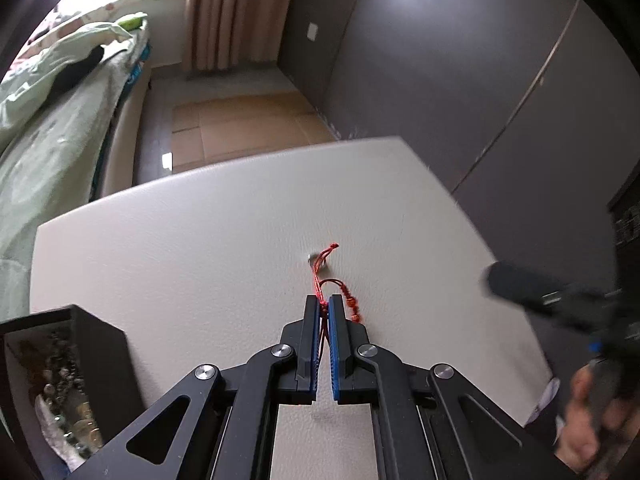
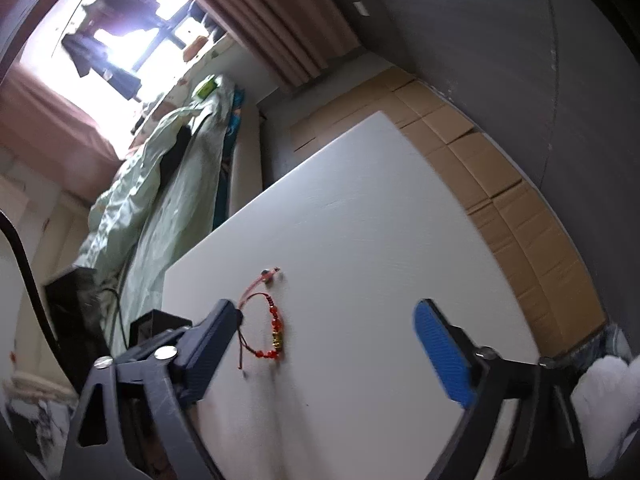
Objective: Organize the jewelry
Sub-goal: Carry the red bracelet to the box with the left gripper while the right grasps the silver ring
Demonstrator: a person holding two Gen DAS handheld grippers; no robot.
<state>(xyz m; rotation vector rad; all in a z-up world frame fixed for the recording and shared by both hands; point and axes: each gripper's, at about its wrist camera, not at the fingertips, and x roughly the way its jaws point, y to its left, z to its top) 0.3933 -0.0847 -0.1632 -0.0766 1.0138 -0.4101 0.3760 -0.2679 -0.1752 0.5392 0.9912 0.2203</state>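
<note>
Left gripper: I see my left gripper clenched, its blue pads nearly together with the thin red cord of the bracelet running between them.
Bracelet: the red cord bracelet lies on the white table in front of my left fingertips; a loop of cord and a run of red beads curl just to the right of the right finger, and the loose cord end reaches forward to a small grey metal piece resting on the table.
Right gripper: my right gripper stands released, jaws wide apart, with nothing between the fingers but bare table.
Bracelet from the right wrist: the bracelet shows its red beads and a few gold ones; it lies just beside the tip of the left-hand finger in this view, and I cannot tell whether the finger touches the cord.
Right gripper from the left wrist: it appears blurred at the right edge of the table, with a hand on its grip.
Table: white table, matte, otherwise bare in the middle.
Box: a dark open box stands at the table's near left corner, filled with a jumble of beads and pale jewelry.
Surroundings: a bed with pale green bedding lies beyond the table on the left, flattened cardboard covers the floor, and a pinkish curtain hangs by the window.
</note>
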